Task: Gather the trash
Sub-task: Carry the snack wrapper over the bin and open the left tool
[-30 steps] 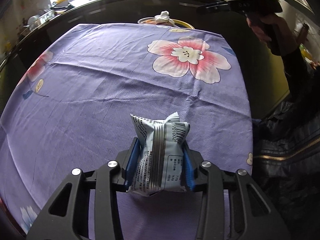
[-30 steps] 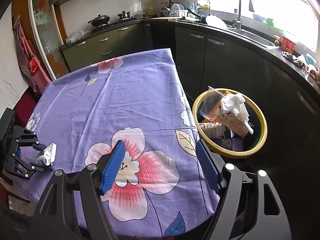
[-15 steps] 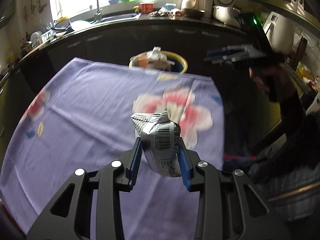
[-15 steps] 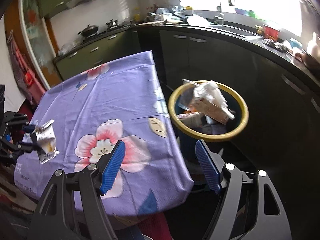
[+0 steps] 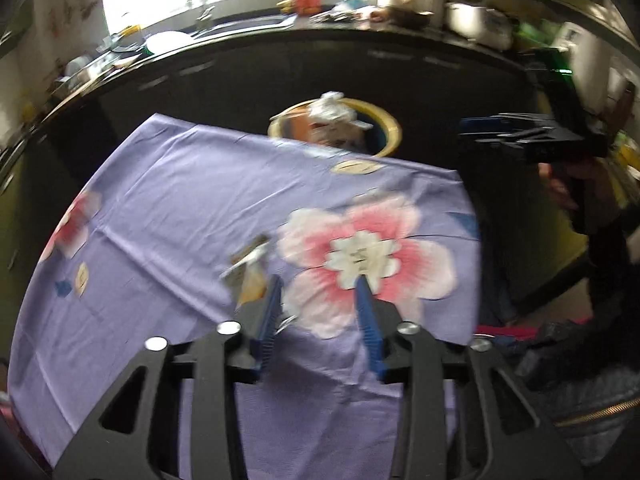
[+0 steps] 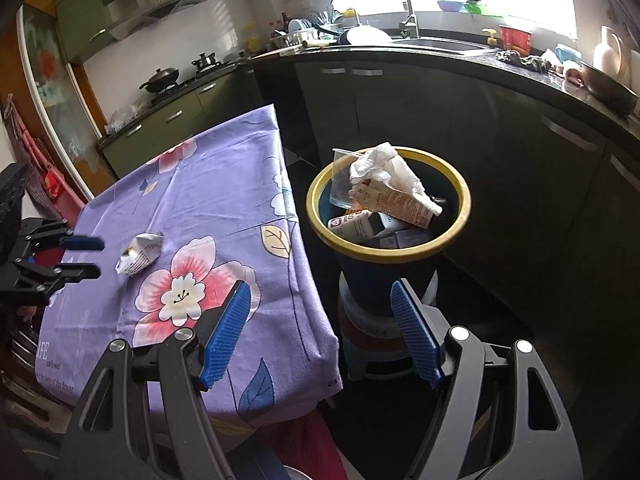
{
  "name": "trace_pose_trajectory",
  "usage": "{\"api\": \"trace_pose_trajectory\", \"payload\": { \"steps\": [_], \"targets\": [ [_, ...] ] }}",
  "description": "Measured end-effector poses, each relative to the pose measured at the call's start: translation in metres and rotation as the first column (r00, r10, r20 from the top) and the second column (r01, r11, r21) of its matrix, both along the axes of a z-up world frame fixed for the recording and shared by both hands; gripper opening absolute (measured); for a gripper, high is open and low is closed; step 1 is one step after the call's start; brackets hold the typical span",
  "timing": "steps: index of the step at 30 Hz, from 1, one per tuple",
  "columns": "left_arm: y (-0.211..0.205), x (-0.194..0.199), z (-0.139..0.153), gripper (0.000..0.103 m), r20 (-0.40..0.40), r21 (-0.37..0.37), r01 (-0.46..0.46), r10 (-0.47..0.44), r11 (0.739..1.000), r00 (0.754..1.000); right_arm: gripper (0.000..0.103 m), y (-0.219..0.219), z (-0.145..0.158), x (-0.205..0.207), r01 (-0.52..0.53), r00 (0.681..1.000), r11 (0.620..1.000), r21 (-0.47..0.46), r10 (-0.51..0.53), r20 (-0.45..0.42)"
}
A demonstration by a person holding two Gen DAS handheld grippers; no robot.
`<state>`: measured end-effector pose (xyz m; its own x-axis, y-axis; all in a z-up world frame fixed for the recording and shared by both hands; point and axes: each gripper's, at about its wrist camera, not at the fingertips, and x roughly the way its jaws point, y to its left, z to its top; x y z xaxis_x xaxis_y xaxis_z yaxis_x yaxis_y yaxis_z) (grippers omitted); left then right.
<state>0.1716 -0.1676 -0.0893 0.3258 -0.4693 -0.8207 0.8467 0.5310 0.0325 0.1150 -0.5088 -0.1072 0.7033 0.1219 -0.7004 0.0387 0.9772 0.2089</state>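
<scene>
A crumpled silver snack wrapper [image 6: 140, 253] is free of my left gripper [image 5: 318, 312], just beyond its open jaws; it is blurred in the left wrist view [image 5: 249, 270], left of the fingers, over the purple flowered tablecloth [image 5: 180, 208]. My left gripper also shows in the right wrist view [image 6: 82, 256], open. The yellow-rimmed trash bin [image 6: 388, 246], full of paper, a carton and a cup, stands past the table's far edge [image 5: 394, 132]. My right gripper [image 6: 322, 330] is open and empty, in front of the bin.
Dark kitchen cabinets and a counter with a sink [image 6: 436, 42] curve behind the bin. A stove with pans [image 6: 164, 78] is at the back left. The bin rests on a stool [image 6: 368, 344]. The person's dark jacket [image 5: 580, 400] is at the right.
My left gripper has opened and let go of the wrapper, which now flies or lies ahead of it. The right gripper has swung toward the bin, still open.
</scene>
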Motion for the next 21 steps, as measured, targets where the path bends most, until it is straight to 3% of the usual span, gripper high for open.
{"api": "trace_pose_trajectory", "payload": {
  "steps": [1, 2, 6, 15, 17, 19, 21],
  "targets": [
    [0.002, 0.01, -0.003, 0.064, 0.002, 0.012, -0.054, 0.054, 0.998, 0.999, 0.072, 0.002, 0.0, 0.001, -0.003, 1.0, 1.0, 0.001, 0.003, 0.0],
    [0.005, 0.017, -0.006, 0.069, -0.008, 0.011, -0.086, 0.086, 0.996, 0.996, 0.072, 0.004, -0.001, 0.002, -0.008, 1.0, 1.0, 0.002, 0.008, -0.002],
    [0.004, 0.042, -0.02, 0.069, -0.144, 0.029, -0.169, 0.171, 0.985, 0.975, 0.072, 0.013, -0.006, 0.008, -0.031, 0.999, 1.0, -0.005, 0.031, -0.022],
    [-0.037, 0.055, -0.055, 0.069, -0.199, 0.203, -0.232, 0.272, 0.951, 0.941, 0.073, 0.013, -0.017, 0.014, -0.042, 0.998, 0.999, 0.023, 0.043, -0.035],
    [-0.04, 0.057, -0.062, 0.068, -0.203, 0.23, -0.241, 0.289, 0.943, 0.936, 0.073, 0.009, -0.019, 0.013, -0.038, 0.999, 0.999, 0.03, 0.039, -0.036],
    [-0.042, 0.059, -0.066, 0.048, -0.209, 0.241, -0.251, 0.303, 0.937, 0.93, 0.073, 0.005, -0.021, 0.012, -0.028, 0.999, 0.999, 0.041, 0.03, -0.036],
    [-0.043, 0.059, -0.065, 0.046, -0.213, 0.244, -0.252, 0.305, 0.936, 0.928, 0.073, 0.001, -0.023, 0.011, -0.022, 0.999, 0.998, 0.051, 0.024, -0.036]
  ]
}}
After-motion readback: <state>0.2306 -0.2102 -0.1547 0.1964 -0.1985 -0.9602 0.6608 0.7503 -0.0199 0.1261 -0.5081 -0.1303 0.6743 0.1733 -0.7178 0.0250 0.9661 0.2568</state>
